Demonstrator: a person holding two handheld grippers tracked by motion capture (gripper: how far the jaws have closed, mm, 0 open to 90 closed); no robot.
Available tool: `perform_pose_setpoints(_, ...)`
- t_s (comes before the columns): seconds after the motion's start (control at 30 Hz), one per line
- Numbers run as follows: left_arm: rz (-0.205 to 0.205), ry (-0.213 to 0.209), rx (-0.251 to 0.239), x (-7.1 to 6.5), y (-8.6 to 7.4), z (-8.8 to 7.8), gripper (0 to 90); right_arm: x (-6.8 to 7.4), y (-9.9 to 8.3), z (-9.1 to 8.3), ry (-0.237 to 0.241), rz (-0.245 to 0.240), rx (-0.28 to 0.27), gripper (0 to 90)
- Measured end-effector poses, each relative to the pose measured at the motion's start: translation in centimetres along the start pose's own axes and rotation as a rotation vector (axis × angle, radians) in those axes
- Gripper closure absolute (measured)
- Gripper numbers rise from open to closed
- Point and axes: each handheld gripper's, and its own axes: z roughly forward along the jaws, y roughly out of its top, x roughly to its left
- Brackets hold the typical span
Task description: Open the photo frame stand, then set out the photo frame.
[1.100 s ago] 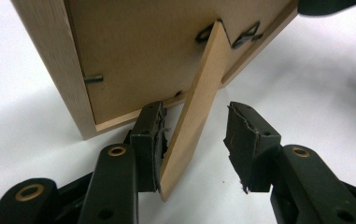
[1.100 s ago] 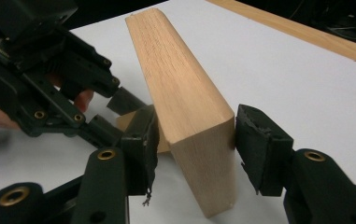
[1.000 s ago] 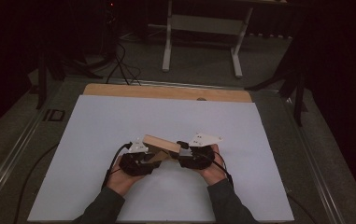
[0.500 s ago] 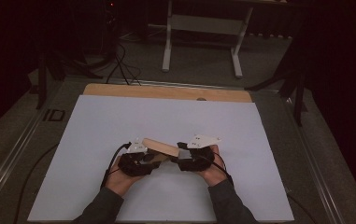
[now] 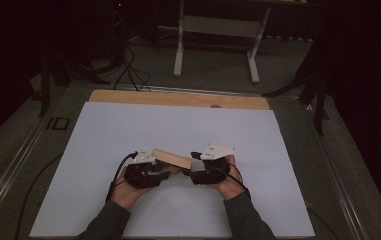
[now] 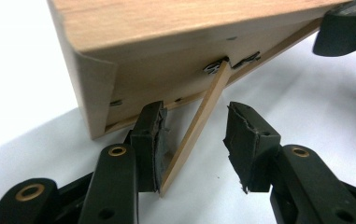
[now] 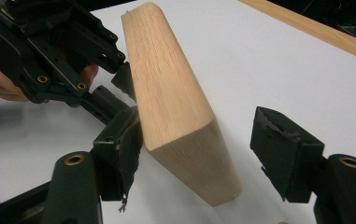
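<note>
The worktop carries a white sheet, and near its front edge, about midway along, a wooden block sits tilted between the two hands. The right gripper straddles one end of the block – its jaws have just been opening, one pad beside the wood, the other well clear. The left gripper stands open around a thin wooden stick (it leans from the block's underside), gripping nothing.
</note>
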Motion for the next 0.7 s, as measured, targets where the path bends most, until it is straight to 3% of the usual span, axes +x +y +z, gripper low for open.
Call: perform_pose_setpoints(0.7, 0.0, 0.01, -0.005, -0.06, 0.01, -0.4, 57.4, 0.06, 0.4, -0.74, 0.03, -0.013, -0.013, 28.7)
